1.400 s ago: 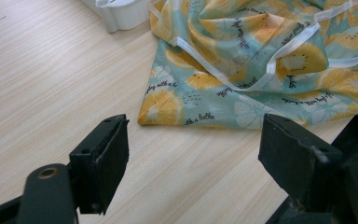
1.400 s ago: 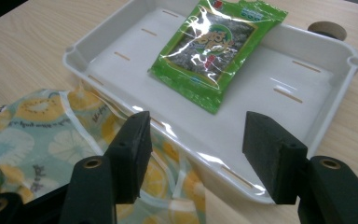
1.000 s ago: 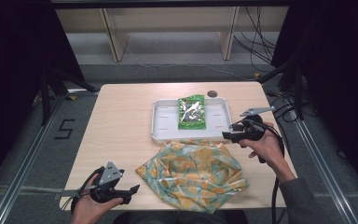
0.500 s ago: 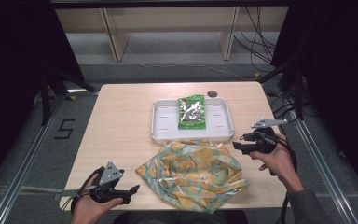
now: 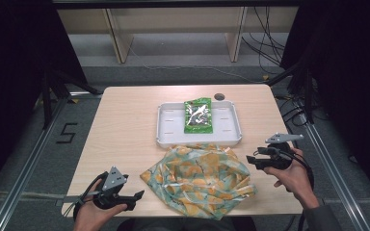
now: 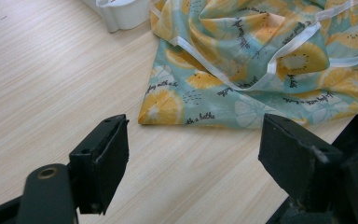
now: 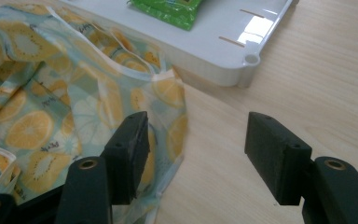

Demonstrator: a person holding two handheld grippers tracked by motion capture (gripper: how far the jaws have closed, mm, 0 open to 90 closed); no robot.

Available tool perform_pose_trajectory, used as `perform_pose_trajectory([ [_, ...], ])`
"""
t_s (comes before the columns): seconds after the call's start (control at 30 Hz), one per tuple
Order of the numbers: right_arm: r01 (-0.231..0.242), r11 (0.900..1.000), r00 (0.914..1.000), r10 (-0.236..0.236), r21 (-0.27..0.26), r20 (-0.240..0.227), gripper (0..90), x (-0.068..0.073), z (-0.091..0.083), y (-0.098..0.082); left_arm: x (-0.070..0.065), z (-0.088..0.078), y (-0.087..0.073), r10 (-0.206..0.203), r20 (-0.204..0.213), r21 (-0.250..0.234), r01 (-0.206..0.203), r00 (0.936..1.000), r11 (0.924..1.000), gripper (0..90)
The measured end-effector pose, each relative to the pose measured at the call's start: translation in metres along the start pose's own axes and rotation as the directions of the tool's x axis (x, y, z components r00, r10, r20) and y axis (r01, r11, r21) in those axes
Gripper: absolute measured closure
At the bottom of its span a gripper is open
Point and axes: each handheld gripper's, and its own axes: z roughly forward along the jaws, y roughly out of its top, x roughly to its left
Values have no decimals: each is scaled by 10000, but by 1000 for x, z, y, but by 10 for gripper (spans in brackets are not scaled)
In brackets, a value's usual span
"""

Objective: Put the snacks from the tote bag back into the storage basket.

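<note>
A crumpled cloth bag [image 5: 200, 178] printed with orange slices on pale teal lies at the table's near middle. Behind it a white tray [image 5: 168, 132] carries a green snack packet [image 5: 197, 115]. My right gripper [image 5: 251, 160] hovers at the cloth's right edge, held in a hand, jaws open and empty; in the right gripper view the cloth [image 7: 74, 112] lies under its left jaw and the tray's corner [image 7: 247, 60] is just beyond. My left gripper [image 5: 137, 196] rests at the near left, open, pointing at the cloth's corner [image 6: 168, 105].
A small dark round hole [image 5: 218, 96] sits in the table behind the tray. Bare wood [image 5: 120, 130] spreads left of the tray and cloth. Black frame rails and cables flank the table; a shelf stands beyond it.
My right gripper has moved away from the tray toward the near right, beside the cloth's right edge. The left gripper has kept still.
</note>
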Motion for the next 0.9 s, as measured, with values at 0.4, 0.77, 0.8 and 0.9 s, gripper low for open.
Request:
perform_pose_trajectory([
  [0.4,-68,9997,9999,65,232,110,394,3,-9,-12,0,0,0,-2,-1,26,2,10000,10000,235],
  [0.77,-54,9992,10000,51,408,67,385,5,-20,-31,0,1,0,20,28,16,-20,10000,10000,236],
  [0.8,-173,9990,9998,172,409,32,384,6,-21,-33,0,1,0,17,25,21,-17,10000,10000,235],
  [0.9,-494,9978,9988,494,434,2,380,10,-23,-39,0,1,0,32,-6,64,-32,10000,10000,235],
])
